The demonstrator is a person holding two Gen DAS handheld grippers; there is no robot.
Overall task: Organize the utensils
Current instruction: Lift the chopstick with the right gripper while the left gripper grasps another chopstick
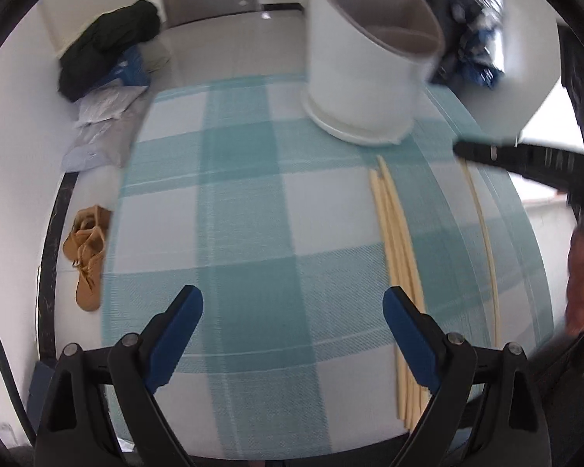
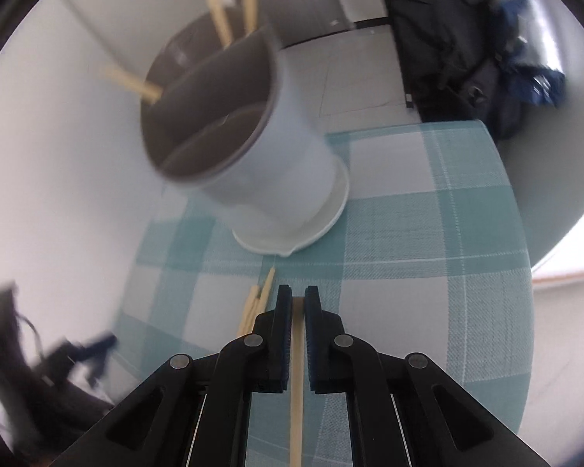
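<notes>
One table [image 1: 253,202] with a teal checked cloth carries everything. Up at its far end stands the white holder [image 1: 362,78], a few chopsticks poking out of its back slot. Loose chopsticks [image 1: 399,257] lie in a bundle on the cloth near the holder. Right gripper [image 2: 298,299] has its fingers pinching a single chopstick [image 2: 296,389]. Left gripper [image 1: 292,303] hovers over the cloth, fingers spread wide, nothing between them.

Utensil holder [image 1: 364,74]: one, three compartments
Chopsticks in holder [image 2: 219,11]: three
Shoes [image 1: 86,251] on floor: two
</notes>
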